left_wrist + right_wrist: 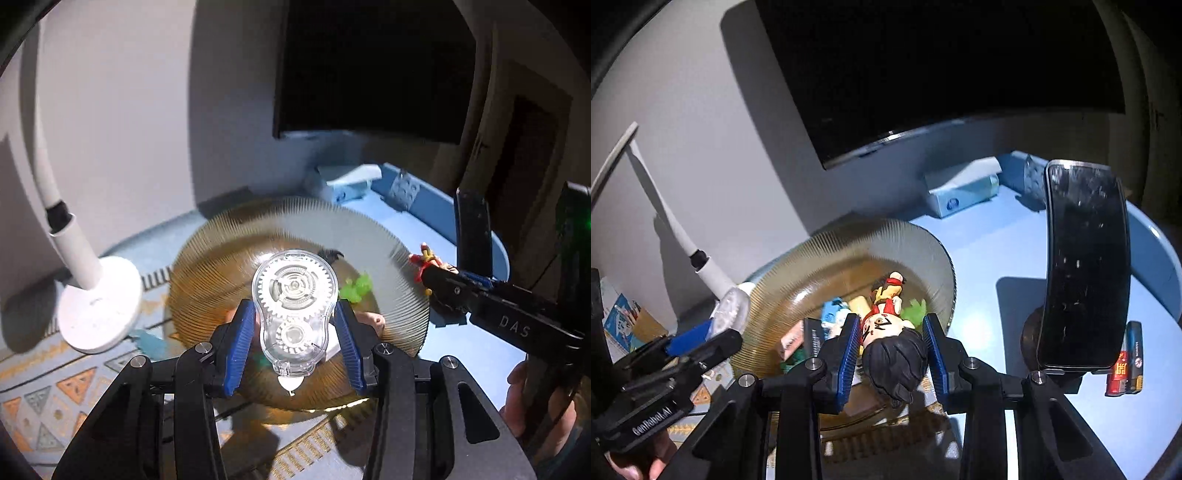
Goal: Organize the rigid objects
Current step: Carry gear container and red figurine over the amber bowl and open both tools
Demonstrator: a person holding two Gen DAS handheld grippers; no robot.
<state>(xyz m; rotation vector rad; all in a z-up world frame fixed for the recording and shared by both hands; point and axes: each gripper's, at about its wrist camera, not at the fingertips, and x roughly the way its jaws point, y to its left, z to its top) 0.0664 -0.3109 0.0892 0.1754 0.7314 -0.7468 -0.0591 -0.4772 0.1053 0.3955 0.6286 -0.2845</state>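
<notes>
In the left wrist view my left gripper [293, 310] is shut on a clear correction-tape dispenser [295, 295] with white gears, held over a ribbed amber glass bowl [369, 229]. A green toy [356, 286] and a small black piece [330, 254] lie in the bowl. My right gripper [891, 321] is shut on a black-haired figurine [892, 332] in red and white, above the near side of the same bowl [849, 229], which holds several small items. Each gripper shows in the other's view: the right one [432, 277] at the bowl's right rim, the left one [713, 332] at its left rim.
A white lamp base [99, 306] with a bent neck stands left of the bowl. A dark phone [1086, 266] stands upright on a holder at the right, with a red pack [1123, 369] beside it. A blue-white box [960, 192] and a black monitor [923, 74] are behind. A person's hand [521, 398] holds the right gripper.
</notes>
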